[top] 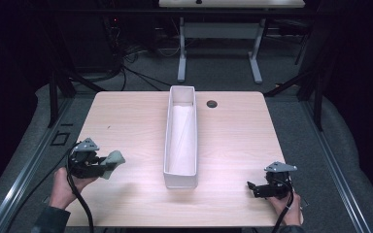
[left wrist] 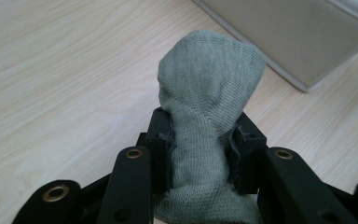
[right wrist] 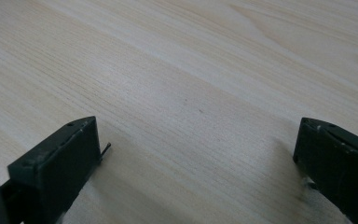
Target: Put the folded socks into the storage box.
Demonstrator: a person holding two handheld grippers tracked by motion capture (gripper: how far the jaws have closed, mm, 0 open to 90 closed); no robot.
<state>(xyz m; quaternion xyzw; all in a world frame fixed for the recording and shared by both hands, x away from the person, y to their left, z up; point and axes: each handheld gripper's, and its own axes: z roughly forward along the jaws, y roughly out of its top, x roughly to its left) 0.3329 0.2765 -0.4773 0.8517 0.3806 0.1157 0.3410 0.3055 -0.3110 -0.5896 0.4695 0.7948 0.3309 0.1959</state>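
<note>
A grey-green knitted sock (left wrist: 205, 93) is pinched between the two black jaws of my left gripper (left wrist: 200, 144), its rounded end sticking out past the tips. From above, that left gripper (top: 102, 165) hangs over the table's left front part with the sock (top: 112, 162) pointing toward the long white bin (top: 180, 179). My right gripper (top: 253, 188) rests low at the table's right front corner, jaws spread wide. Between the right gripper (right wrist: 196, 144) jaws lies nothing but bare wood.
The narrow white bin (left wrist: 303, 42) runs front to back down the middle of the light wooden table (top: 126, 121). A small dark round grommet (top: 211, 103) sits near the bin's far end. Table legs and cables stand on the floor beyond.
</note>
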